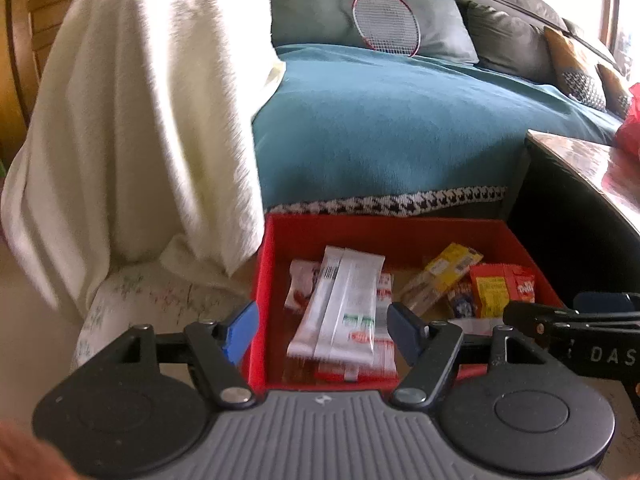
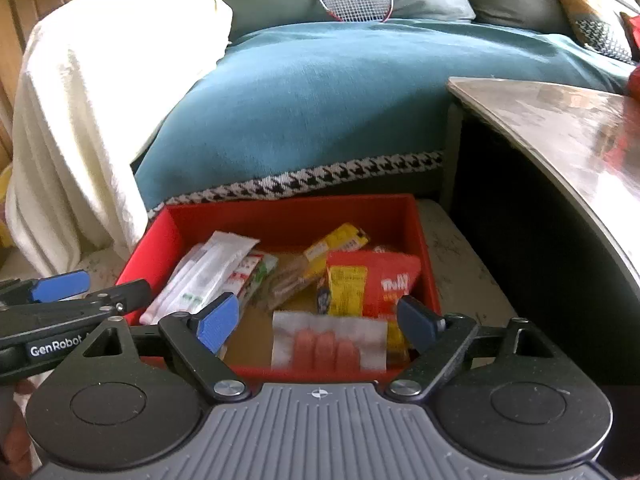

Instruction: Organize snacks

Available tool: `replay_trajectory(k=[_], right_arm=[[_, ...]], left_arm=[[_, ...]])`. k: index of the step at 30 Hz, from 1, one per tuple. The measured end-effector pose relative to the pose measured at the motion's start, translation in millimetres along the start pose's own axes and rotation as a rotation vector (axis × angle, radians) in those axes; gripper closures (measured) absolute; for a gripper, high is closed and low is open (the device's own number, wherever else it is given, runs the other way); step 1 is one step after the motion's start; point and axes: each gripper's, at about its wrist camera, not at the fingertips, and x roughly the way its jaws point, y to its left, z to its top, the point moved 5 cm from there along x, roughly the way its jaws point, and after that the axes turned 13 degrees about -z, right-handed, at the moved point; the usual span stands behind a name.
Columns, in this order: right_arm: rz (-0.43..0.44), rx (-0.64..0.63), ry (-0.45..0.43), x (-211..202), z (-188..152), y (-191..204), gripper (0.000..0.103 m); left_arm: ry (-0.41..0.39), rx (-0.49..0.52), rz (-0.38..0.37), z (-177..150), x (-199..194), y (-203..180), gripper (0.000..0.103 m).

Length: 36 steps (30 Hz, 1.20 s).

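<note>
A red box (image 1: 384, 228) (image 2: 288, 208) stands on the floor below the sofa and holds the snacks. Long white packets (image 1: 348, 304) (image 2: 204, 276) lie stacked at its left. A yellow packet (image 1: 448, 268) (image 2: 340, 240) and a red bag (image 1: 504, 288) (image 2: 384, 280) lie at its right. A clear packet of pink sausages (image 2: 328, 344) rests near the front wall. My left gripper (image 1: 324, 332) (image 2: 96, 288) hovers open over the white packets, touching nothing. My right gripper (image 2: 318, 322) (image 1: 560, 312) hangs open above the sausage packet, with nothing gripped.
Behind the box is a sofa with a teal blanket (image 1: 380, 120) and a badminton racket (image 1: 386, 24) leaning on its cushions. A white throw (image 1: 140, 120) drapes at the left. A glossy table (image 2: 560, 128) juts in from the right, close to the box.
</note>
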Motion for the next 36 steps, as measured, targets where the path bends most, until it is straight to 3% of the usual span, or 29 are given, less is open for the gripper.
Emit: replay_trajectory(k=[23,36], right_arm=[[-0.018,0.036,0.038,-51.8,-56.8,-0.1,0.011],[0.0,0.041,0.042,-62.0,-64.5,0.8,0.011]], left_arm=[[0.016,0.028,-0.008,-48.1,-53.7,-21.1,0.033],[0.01,0.04,0.0,-56.9,-64.7,-23.1,0.033]])
